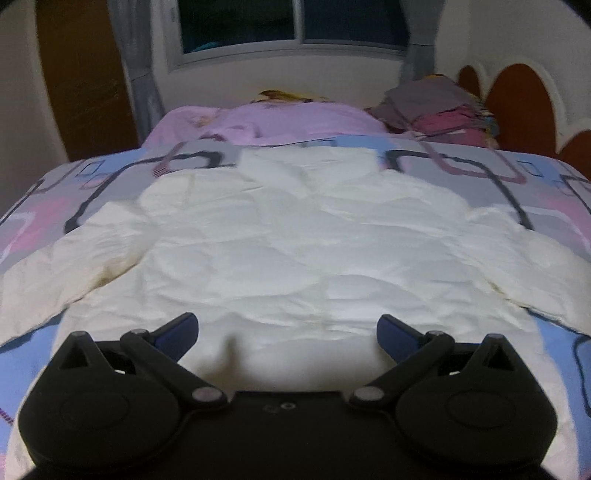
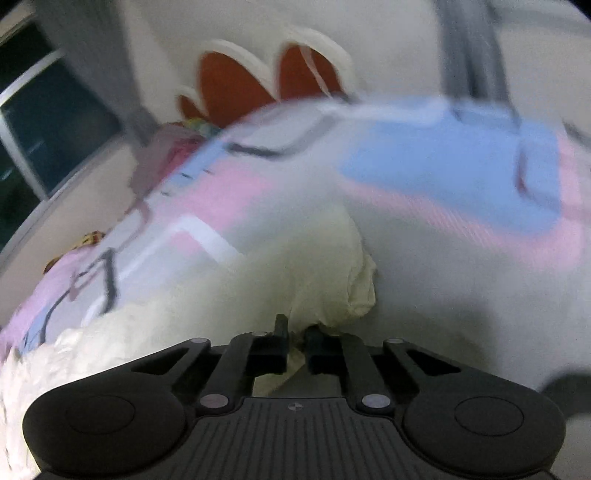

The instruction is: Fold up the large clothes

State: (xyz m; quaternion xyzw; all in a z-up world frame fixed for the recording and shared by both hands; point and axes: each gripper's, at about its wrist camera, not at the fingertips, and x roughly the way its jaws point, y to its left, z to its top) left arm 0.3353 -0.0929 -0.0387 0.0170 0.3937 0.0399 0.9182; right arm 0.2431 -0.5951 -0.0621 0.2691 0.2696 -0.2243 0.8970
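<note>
Item: cream-white garment point(image 1: 295, 236), large, crinkled, spread flat across the centre of my left view, sleeves reaching toward the left and right edges of the frame; in my right view one sleeve end fills the lower middle, blurred. It lies on a bedspread point(image 1: 480, 166) patterned with pink, blue and grey rounded rectangles. My right gripper point(image 2: 297, 334), bottom centre of its frame: jaws drawn together, pinching a fold of the garment's cream cloth between the fingertips. My left gripper point(image 1: 288, 325), bottom of its frame: jaws spread wide, blue-padded fingers point(image 1: 177, 328) apart above the garment's near hem, nothing between them. Beyond, upper centre of the left view: a lilac pillow point(image 1: 295, 122); upper right, a stack of folded clothes point(image 1: 436, 110) in grey and maroon beside a headboard point(image 1: 517, 96) with rust-brown scalloped panels. Top centre: a dark window point(image 1: 295, 22) with grey curtains point(image 1: 140, 74).
</note>
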